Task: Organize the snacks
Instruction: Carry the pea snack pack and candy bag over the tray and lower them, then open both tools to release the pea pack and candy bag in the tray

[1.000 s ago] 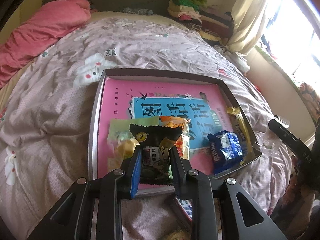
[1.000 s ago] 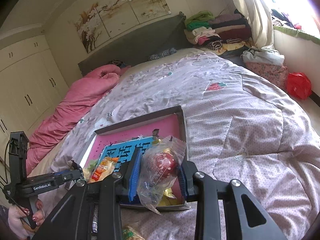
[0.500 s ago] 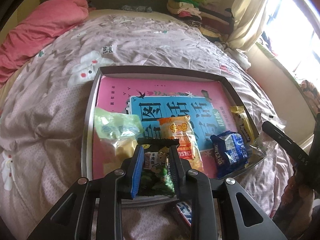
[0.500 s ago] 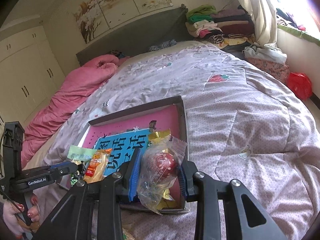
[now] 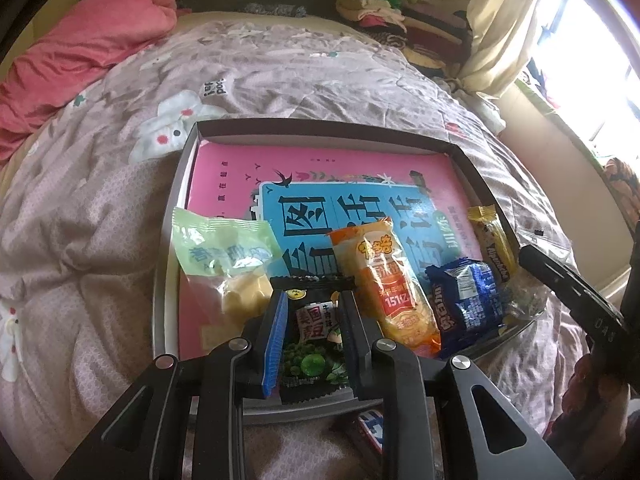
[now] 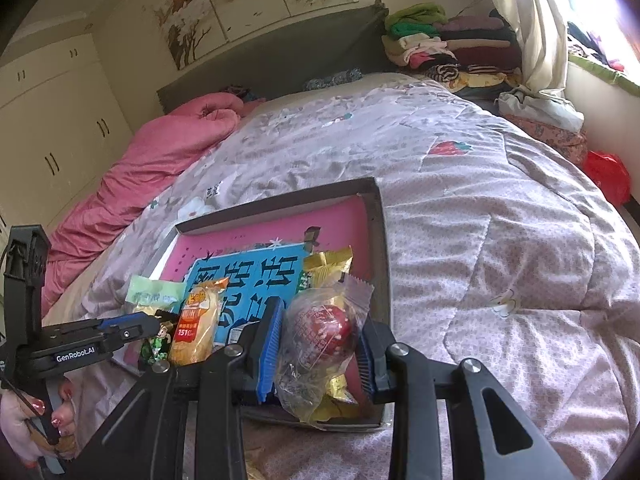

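Green-pea snack packet point(image 5: 314, 336), black with green peas printed, clamped in left gripper point(image 5: 312, 320), now lower over the box point(image 5: 320, 130) than earlier, orange bun packet point(image 5: 390, 280) just right; right wrist alone shows right gripper point(image 6: 318, 336) clamping a clear-wrapped red snack point(image 6: 324, 332).
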